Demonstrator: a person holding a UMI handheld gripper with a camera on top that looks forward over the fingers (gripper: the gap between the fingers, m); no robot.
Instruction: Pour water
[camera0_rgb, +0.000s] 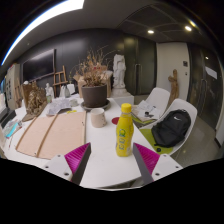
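A yellow bottle (124, 131) with a yellow cap and a green label stands upright on the white table (105, 165), just ahead of my fingers and a little toward the right one. A small white cup (98, 118) stands beyond it to the left. My gripper (111, 160) is open and empty. Its two magenta pads (77, 157) stand wide apart on either side of the table's near part. The bottle is apart from both pads.
A dark pot with dried branches (94, 93) stands behind the cup. Wooden boards (55, 132) lie on the table to the left. A white chair with a black bag (172, 128) stands to the right. A white statue (119, 73) stands at the far wall.
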